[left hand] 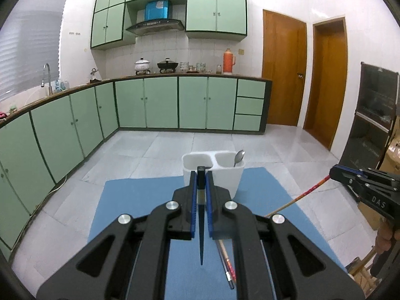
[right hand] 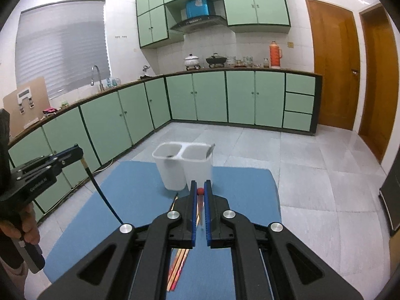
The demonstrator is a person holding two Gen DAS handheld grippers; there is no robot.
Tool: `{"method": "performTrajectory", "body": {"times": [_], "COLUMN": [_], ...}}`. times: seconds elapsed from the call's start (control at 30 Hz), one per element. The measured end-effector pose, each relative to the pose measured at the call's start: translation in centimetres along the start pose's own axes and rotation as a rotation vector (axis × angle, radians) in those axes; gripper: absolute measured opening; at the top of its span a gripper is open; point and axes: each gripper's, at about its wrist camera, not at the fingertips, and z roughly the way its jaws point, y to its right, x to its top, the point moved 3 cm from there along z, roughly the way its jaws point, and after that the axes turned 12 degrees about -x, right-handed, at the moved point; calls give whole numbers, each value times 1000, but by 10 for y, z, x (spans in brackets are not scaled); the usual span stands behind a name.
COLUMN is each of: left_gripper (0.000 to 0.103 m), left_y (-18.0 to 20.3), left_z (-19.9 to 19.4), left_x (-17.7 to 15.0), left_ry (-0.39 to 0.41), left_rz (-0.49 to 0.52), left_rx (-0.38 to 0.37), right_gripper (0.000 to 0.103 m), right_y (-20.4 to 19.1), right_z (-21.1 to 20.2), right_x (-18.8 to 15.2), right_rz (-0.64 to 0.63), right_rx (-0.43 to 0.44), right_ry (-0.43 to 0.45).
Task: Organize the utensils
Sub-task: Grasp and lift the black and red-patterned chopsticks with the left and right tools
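Left wrist view: left gripper (left hand: 201, 175) clamps a dark chopstick (left hand: 201, 235), right gripper (right hand: 200, 190) a red-tipped chopstick (left hand: 300, 196); lower each tip-first into the white caddy's (left hand: 225, 177) empty compartment beside the spoon (left hand: 239, 157).

Even, soft indoor light; strong fisheye bending, dark vignetted corners, slight blur.

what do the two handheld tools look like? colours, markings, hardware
Both match: matte black angular linkage bodies with triangular cut-outs, round silver pivot bolts, and blue ribbed pads lining the inner faces of the fingers. The left tool carries white "GenRobot.AI" lettering on its side; the right tool shows white "DAS" lettering. Each has a dark pistol-style handle gripped by a bare hand. No cables visible.
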Motion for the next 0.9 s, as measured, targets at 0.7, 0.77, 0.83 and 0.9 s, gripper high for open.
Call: {"method": "performTrajectory", "body": {"times": [0.7, 0.77, 0.83, 0.9], "left_gripper": [6, 6, 6, 6], "left_y": [4, 3, 3, 0], "left_z": [40, 51, 64, 83], "left_x": [119, 125, 128, 127], "left_ry": [288, 302, 306, 300], "left_rz": [46, 46, 52, 48], "left_rx": [14, 21, 28, 29], "right_gripper": [5, 5, 5, 5], "right_y": [-7, -9, -11, -14], "right_z": [29, 42, 56, 71], "right_x": [121, 122, 123, 122], "right_rz": [9, 10, 10, 3], "right_rx": [30, 29, 32, 29], "right_ry": [181, 164, 142, 119]}}
